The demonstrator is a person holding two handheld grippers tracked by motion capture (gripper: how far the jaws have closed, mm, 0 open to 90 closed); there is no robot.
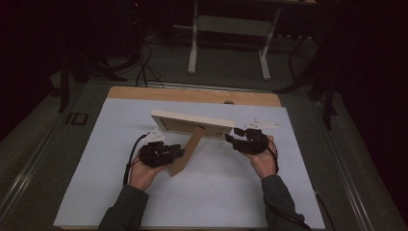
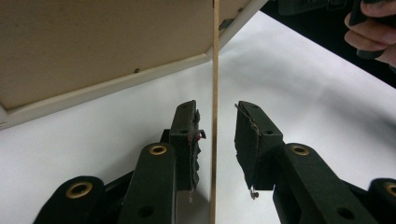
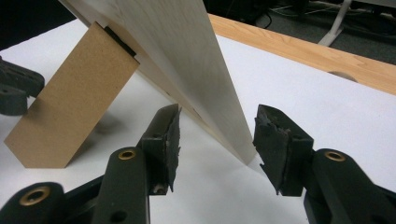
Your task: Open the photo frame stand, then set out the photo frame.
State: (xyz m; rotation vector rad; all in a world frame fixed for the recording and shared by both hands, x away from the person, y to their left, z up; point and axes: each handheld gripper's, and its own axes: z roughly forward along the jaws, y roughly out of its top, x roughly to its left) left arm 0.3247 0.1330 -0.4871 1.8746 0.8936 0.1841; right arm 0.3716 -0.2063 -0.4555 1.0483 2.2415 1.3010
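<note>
A pale wooden picture frame (image 1: 192, 120) stands on edge on the white sheet (image 1: 144, 192), propped from behind by its brown fibreboard stand (image 1: 185, 154). My left gripper (image 1: 179, 150) is open, its jaws either side of the stand's thin edge (image 2: 215, 70) with a narrow gap at each pad; the frame's back (image 2: 93, 46) rises beyond. My right gripper (image 1: 233, 137) is open around the frame's right end (image 3: 187, 56). Its pads sit very close to both faces without visibly pressing. The stand (image 3: 70, 107) leans out to the left there.
The white sheet covers a wooden table whose bare far edge (image 1: 192, 95) has a small hole (image 1: 229, 102). Beyond it are the white legs of another desk (image 1: 192, 48) and dark cables (image 1: 144, 67) on the floor. The person's right hand (image 2: 369, 37) holds the other gripper.
</note>
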